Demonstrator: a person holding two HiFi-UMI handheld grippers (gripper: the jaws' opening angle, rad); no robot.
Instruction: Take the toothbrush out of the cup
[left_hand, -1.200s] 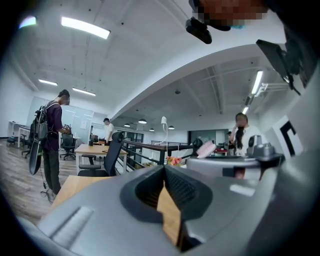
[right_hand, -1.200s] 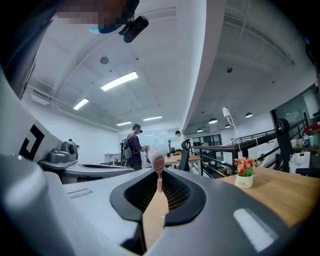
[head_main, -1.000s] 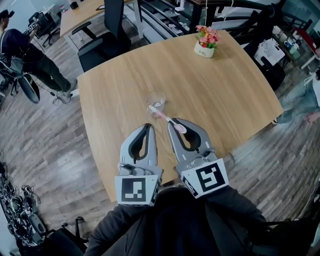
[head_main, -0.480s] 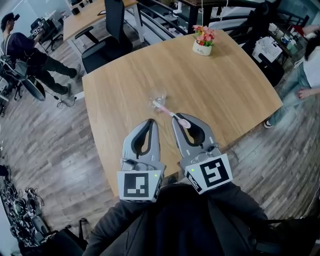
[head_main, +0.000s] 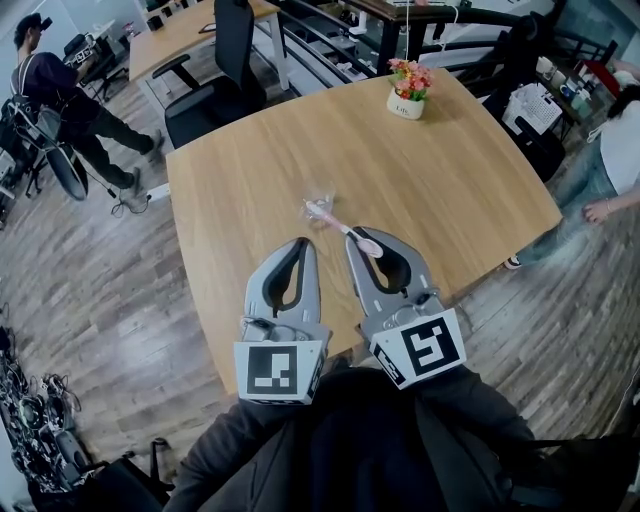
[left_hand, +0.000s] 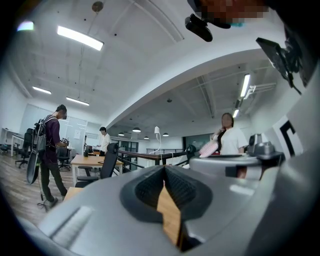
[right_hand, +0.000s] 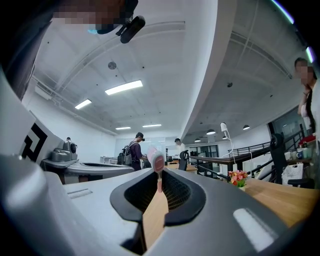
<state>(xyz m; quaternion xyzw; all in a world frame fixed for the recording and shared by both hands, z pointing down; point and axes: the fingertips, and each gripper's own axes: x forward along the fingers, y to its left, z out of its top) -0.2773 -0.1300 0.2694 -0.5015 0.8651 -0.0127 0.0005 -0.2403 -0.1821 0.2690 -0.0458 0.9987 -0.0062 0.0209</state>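
Observation:
A clear glass cup (head_main: 319, 198) stands on the wooden table (head_main: 470, 190). A pink and white toothbrush (head_main: 340, 227) slants from the cup back to my right gripper (head_main: 351, 241), which is shut on it. The pink end (right_hand: 155, 159) sticks up past the closed jaw tips of the right gripper (right_hand: 159, 175). Whether the far end is still inside the cup, I cannot tell. My left gripper (head_main: 302, 243) hangs beside the right one, shut and holding nothing; its pads (left_hand: 150, 186) meet at the tips. Both point level over the table's near edge.
A white pot of flowers (head_main: 408, 90) sits at the table's far side. A black office chair (head_main: 215, 70) stands behind the table. One person (head_main: 60, 90) walks at the far left and another (head_main: 615, 130) stands at the right edge.
Both grippers have shifted a little up the picture, the right one carrying the toothbrush along. The people in the background have moved.

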